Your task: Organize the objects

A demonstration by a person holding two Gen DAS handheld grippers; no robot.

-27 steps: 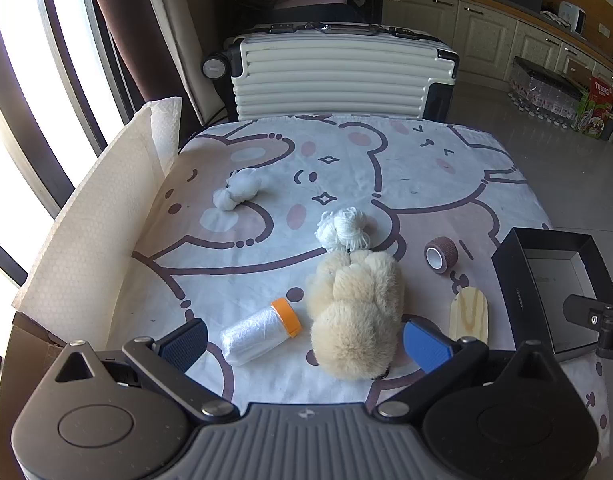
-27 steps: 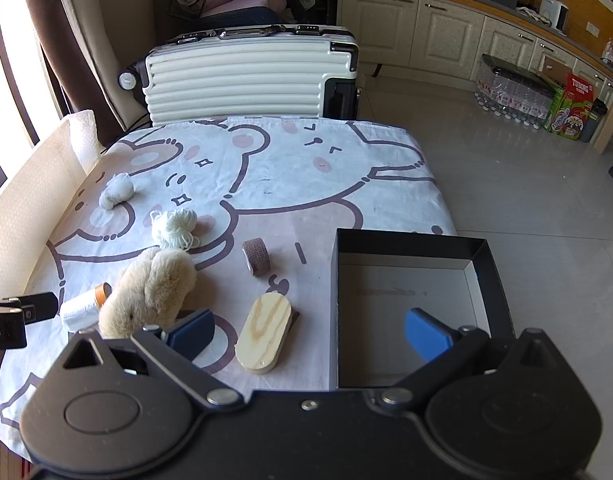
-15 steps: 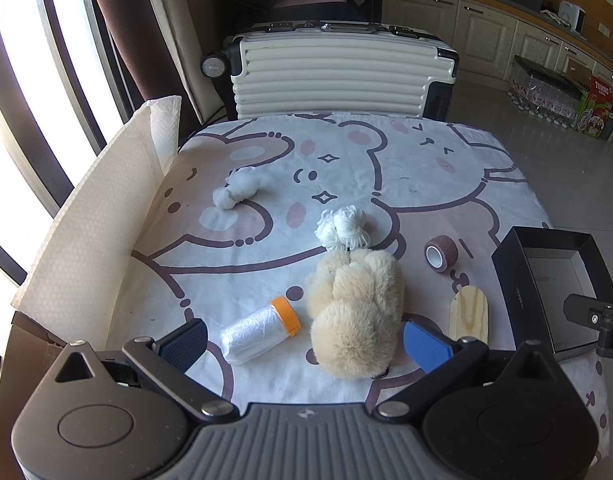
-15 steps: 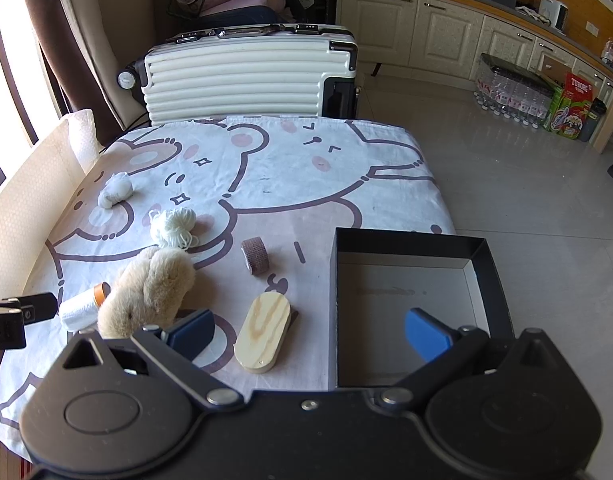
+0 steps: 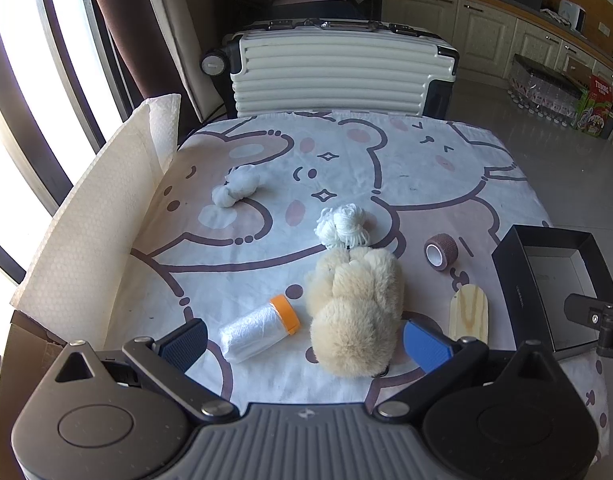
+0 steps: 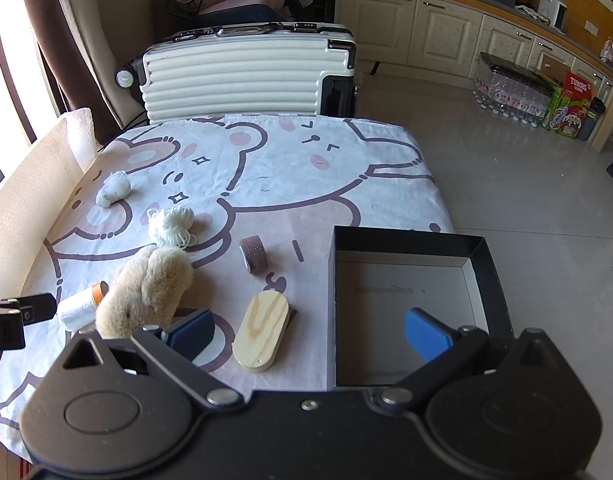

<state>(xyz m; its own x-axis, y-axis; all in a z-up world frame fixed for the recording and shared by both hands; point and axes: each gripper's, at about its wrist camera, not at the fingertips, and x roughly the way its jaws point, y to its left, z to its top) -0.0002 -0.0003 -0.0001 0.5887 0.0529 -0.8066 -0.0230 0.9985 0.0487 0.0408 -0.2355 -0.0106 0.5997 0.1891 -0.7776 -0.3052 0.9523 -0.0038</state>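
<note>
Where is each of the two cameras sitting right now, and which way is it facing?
Left wrist view: on the left gripper, tilted down over the table's near left part, at the plush toy and orange-capped roll; open jaws show, plus the right gripper's edge.
Right wrist view: on the right gripper, tilted down over the black box and wooden brush; open jaws show.
Shared: plush toy, wooden brush, brown tape roll, black box, white suitcase.

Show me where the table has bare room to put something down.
The far half of the cloth is bare, between the suitcase and the yarn. The black box holds nothing. It is crowded near the plush toy, bottle, wooden brush and tape roll.
</note>
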